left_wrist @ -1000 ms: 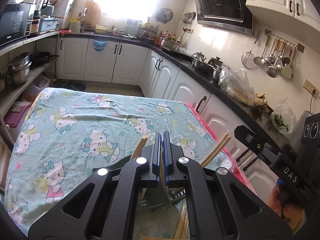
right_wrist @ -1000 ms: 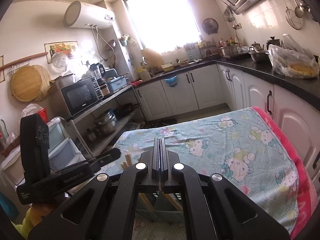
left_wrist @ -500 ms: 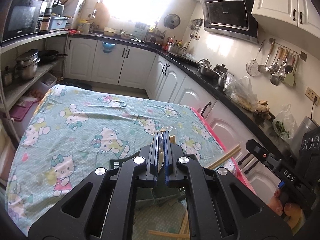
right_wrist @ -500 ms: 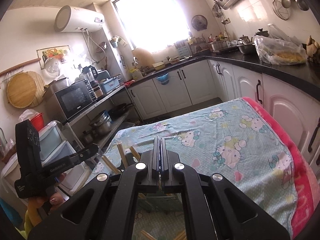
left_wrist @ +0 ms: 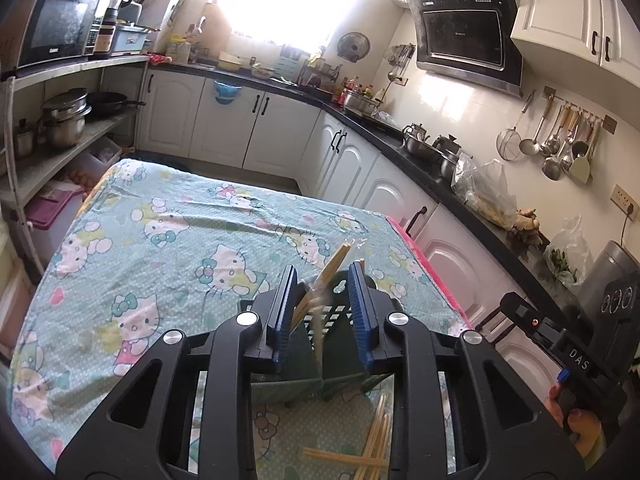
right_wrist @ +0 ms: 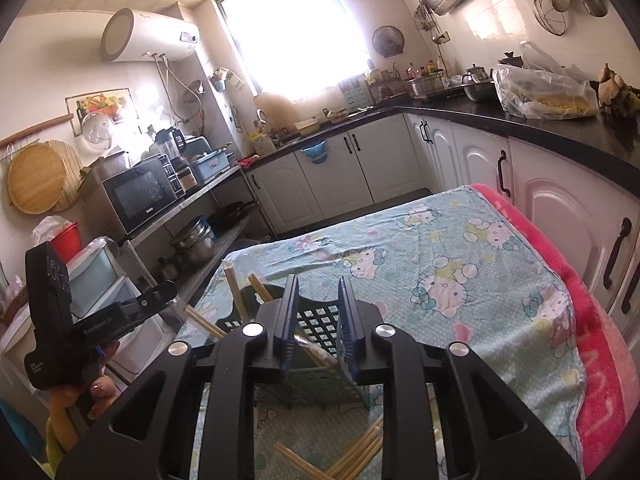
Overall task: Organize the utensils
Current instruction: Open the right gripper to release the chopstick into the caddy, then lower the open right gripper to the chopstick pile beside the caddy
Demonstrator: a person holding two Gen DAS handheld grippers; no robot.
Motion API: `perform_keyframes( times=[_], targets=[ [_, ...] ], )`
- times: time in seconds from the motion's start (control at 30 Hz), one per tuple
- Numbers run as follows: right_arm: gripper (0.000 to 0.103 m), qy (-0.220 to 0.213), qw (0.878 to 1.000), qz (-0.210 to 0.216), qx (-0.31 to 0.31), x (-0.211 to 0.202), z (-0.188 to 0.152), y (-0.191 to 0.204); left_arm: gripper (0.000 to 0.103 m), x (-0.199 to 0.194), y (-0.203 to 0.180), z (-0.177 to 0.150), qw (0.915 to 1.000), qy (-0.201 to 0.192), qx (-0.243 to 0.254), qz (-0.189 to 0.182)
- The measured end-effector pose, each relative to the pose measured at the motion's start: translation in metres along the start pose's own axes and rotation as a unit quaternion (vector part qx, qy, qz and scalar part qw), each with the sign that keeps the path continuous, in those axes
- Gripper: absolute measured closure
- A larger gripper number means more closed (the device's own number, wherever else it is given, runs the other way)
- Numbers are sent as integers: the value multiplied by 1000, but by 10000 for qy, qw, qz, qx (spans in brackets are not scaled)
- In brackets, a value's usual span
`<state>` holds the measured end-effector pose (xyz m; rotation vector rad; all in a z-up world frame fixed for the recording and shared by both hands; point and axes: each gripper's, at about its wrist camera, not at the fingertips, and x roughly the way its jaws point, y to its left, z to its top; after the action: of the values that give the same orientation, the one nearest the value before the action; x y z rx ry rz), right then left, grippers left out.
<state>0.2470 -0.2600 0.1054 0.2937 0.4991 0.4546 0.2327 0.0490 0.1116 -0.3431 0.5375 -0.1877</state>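
A dark green slotted utensil holder stands on the Hello Kitty tablecloth. Wooden chopsticks stick up out of it; in the right wrist view they lean at its left side. More loose chopsticks lie on the cloth in front of the holder. My left gripper is open just above the holder, with falling chopsticks between its jaws. My right gripper is open and empty above the holder.
White cabinets and a dark counter run along the right of the table. A shelf with pots and a microwave stands on the left. A pink blanket edge lies under the cloth's right side.
Both grippers were shut on chopsticks and have opened above the holder. The chopsticks have dropped from the jaws into the holder.
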Motion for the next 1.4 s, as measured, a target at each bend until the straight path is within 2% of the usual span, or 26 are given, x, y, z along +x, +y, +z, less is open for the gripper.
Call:
perform_keyframes(
  times=[0.07,0.2,0.27,0.4,0.47,0.6,0.87,1.4],
  targets=[
    [79,12,10000,-15,-17,-1,-2,0,71,-3,1,-2,10000,-1,-4,-15],
    [74,56,10000,-38,-49,-3,-6,1,70,-8,2,-5,10000,-16,4,-19],
    [71,92,9999,-48,-63,-4,-8,0,56,-11,4,-6,10000,-25,-8,-27],
    [67,127,9999,-78,-70,-6,-13,0,51,-19,7,-10,10000,-36,-43,-33],
    [66,144,9998,-90,-63,-9,-16,-2,43,-23,7,-13,10000,-64,-40,-22],
    [63,168,9998,-117,-69,-13,-19,-3,36,-31,9,-17,9999,-85,-70,-37],
    [57,185,9997,-116,-76,-17,-23,-5,13,-42,12,-27,9999,-79,-115,-21],
    [54,432,9988,-181,-175,-25,-43,-9,11,-43,23,-50,9995,187,-241,97]
  ],
)
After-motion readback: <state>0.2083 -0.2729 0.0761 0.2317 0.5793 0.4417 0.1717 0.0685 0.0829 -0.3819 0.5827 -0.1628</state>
